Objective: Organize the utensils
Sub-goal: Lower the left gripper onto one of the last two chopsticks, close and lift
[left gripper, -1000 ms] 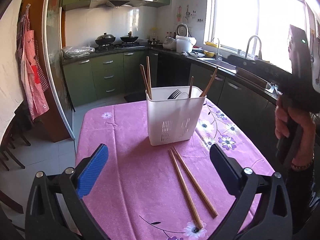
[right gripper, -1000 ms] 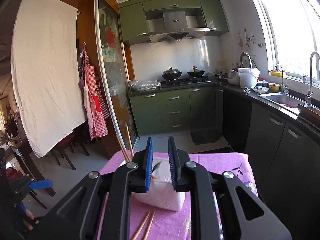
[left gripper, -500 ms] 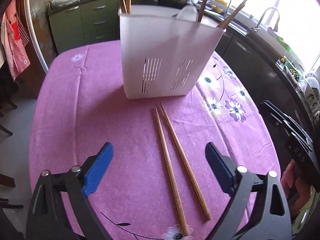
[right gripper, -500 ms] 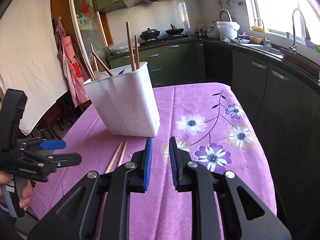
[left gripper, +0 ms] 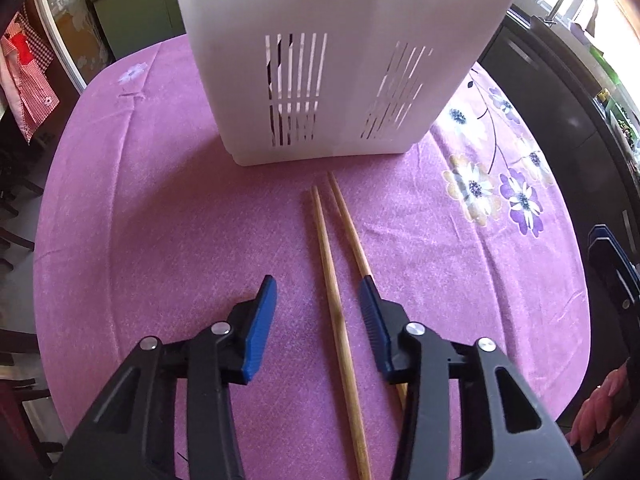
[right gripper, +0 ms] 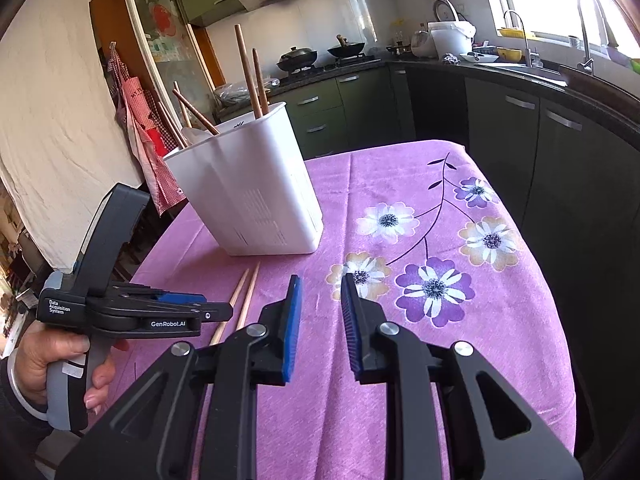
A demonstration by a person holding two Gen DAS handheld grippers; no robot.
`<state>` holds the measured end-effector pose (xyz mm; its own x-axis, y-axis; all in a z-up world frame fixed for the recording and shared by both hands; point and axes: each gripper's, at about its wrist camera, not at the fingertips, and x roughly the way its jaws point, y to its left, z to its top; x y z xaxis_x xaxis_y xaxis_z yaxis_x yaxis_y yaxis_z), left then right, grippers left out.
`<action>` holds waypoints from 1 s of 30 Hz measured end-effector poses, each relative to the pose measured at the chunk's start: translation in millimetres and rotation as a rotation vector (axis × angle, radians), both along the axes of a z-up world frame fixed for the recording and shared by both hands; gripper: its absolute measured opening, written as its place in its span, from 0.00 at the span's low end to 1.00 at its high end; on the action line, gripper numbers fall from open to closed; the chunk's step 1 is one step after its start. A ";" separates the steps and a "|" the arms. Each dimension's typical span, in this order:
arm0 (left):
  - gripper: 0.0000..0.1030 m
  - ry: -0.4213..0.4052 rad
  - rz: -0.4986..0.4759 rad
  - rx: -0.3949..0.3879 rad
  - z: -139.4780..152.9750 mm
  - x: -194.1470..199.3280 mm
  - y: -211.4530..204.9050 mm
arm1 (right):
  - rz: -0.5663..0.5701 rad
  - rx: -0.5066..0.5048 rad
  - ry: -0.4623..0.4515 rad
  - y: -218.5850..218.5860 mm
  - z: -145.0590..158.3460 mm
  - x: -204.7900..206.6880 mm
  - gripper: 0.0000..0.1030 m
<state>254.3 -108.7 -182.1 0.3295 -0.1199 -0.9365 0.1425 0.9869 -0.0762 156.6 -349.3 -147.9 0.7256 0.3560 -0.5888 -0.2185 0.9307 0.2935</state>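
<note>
Two wooden chopsticks (left gripper: 332,264) lie side by side on the purple tablecloth (left gripper: 160,240), pointing at a white slotted utensil holder (left gripper: 336,60). My left gripper (left gripper: 318,296) is open and low over them; the left chopstick lies between its blue pads, the right pad sits on the right chopstick. In the right wrist view the holder (right gripper: 248,196) holds several chopsticks, the loose chopsticks (right gripper: 244,292) lie before it, and the left gripper (right gripper: 208,312) hovers over them. My right gripper (right gripper: 320,304) is nearly closed with a narrow gap, empty, above the cloth.
The table edge falls off on the right toward dark kitchen cabinets (right gripper: 560,128). A sink and counter (right gripper: 520,68) run along the window. An apron (right gripper: 140,120) and a white cloth (right gripper: 52,120) hang at the left.
My left gripper has dropped down and forward over the chopsticks and narrowed its jaws around them. My right gripper has lowered toward the table and opened a little.
</note>
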 end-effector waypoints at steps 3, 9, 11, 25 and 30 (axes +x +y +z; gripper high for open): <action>0.29 0.016 -0.007 0.015 -2.1 5.7 -5.7 | -0.004 0.011 0.003 -3.3 0.9 0.2 0.20; 0.16 0.017 -0.010 0.067 -5.9 19.0 -22.9 | -0.009 0.024 0.000 -8.0 3.8 -1.4 0.21; 0.09 0.009 -0.017 0.079 -6.6 19.7 -26.4 | -0.011 0.027 0.003 -10.6 3.5 -1.3 0.21; 0.07 -0.086 -0.004 0.038 34.6 2.4 1.7 | -0.016 0.038 -0.012 -15.3 12.1 -7.9 0.21; 0.06 -0.188 0.004 0.021 79.6 -17.4 21.3 | -0.020 0.039 -0.026 -16.7 17.4 -11.6 0.22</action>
<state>237.0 -87.3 -102.5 0.4998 -0.0997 -0.8604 0.1486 0.9885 -0.0282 145.0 -365.9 -130.5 0.7475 0.3639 -0.5557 -0.2083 0.9228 0.3240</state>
